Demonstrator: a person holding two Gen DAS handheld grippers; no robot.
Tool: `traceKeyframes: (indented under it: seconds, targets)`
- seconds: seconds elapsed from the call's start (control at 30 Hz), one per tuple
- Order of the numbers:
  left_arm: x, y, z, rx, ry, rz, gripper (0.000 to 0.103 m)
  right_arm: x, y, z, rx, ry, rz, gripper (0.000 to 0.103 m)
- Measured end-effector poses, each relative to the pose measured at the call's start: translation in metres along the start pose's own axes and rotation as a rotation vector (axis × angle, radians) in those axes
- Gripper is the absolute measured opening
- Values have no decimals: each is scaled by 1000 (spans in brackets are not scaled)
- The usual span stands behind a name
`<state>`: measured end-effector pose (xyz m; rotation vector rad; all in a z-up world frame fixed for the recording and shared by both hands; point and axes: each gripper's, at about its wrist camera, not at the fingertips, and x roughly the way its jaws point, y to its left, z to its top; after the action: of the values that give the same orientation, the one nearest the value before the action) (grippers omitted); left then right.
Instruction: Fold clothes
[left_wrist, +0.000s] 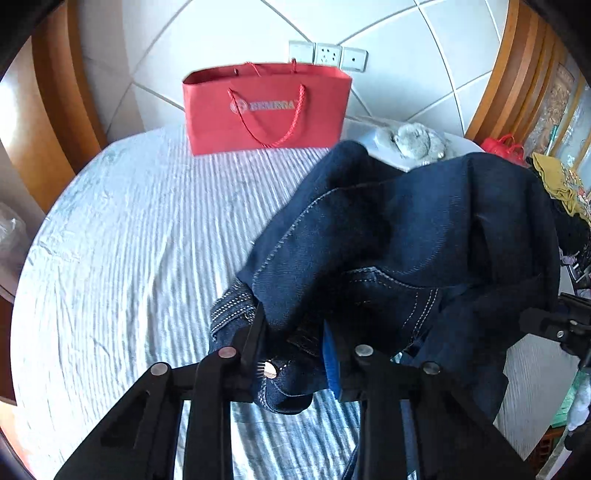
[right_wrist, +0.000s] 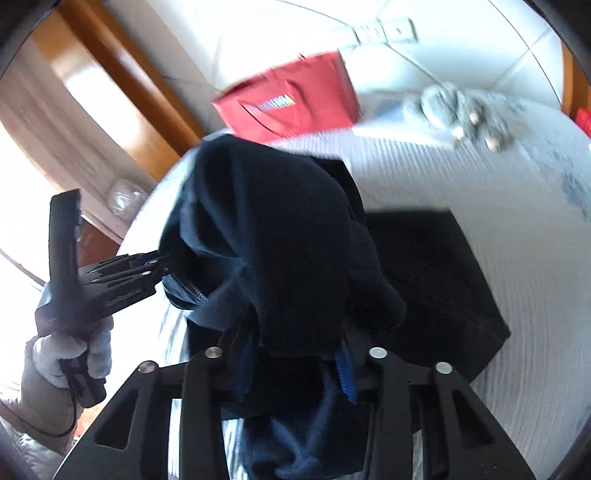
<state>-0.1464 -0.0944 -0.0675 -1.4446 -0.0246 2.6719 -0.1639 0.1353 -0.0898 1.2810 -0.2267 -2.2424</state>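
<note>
Dark blue jeans (left_wrist: 406, 240) hang bunched above a bed with a pale striped sheet (left_wrist: 129, 240). My left gripper (left_wrist: 295, 343) is shut on the waistband, near its metal button. My right gripper (right_wrist: 295, 354) is shut on another part of the jeans (right_wrist: 273, 236), which drape over its fingers and hide the tips. In the right wrist view the left gripper (right_wrist: 162, 269) shows at the left, held by a gloved hand and clamped on the denim. A black folded cloth (right_wrist: 436, 280) lies on the sheet (right_wrist: 498, 206) under the jeans.
A red paper bag (left_wrist: 266, 107) stands at the head of the bed against the white wall. A grey plush toy (left_wrist: 417, 142) lies on a pillow to its right. Wooden frames flank the bed. Yellow clothing (left_wrist: 557, 184) lies at the far right.
</note>
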Motion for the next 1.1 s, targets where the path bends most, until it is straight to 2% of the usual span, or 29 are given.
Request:
traceKeyframes:
  seconds: [0.1,0.2,0.27,0.3,0.33,0.37,0.4,0.5,0.57,0.6,0.7,0.83,0.93,1.1]
  targets:
    - [-33,17,0,-28,-45,0,21,-32,24,6,-69,-58,97,27]
    - [-51,33,-15,-26,-42,43,20,-47,44,0,-108,-41,161,26]
    - [-52,44,-31,-41,-9,67,20,-44,47,-14,-111,-4,181,28]
    - [-49,49,-40,-46,13,72,20,-42,46,-20,-99,-2,169,45]
    - [-46,55,-49,-52,35,76,22,-41,43,-25,-82,2,155,81]
    - [-43,60,-59,-58,56,79,28,-40,40,-30,-66,6,141,95]
    - [-45,64,-67,-67,61,60,30,-43,30,-34,-40,3,119,100]
    - [-61,60,-77,-31,27,34,41,-53,2,-43,36,-4,53,100]
    - [-62,56,-72,-4,0,61,60,-59,-17,-50,88,-9,9,100]
    - [-62,58,-68,4,-8,73,62,-62,-26,-53,113,-11,-13,100]
    - [-43,61,-67,23,13,84,64,-58,-44,-59,138,9,-59,100]
    - [-6,59,-68,35,84,91,65,-48,-53,-68,145,53,-104,100]
    - [7,53,-73,52,70,119,65,-35,-52,-79,148,97,-97,100]
    - [27,58,-77,24,83,136,77,-1,-47,-93,146,169,-82,100]
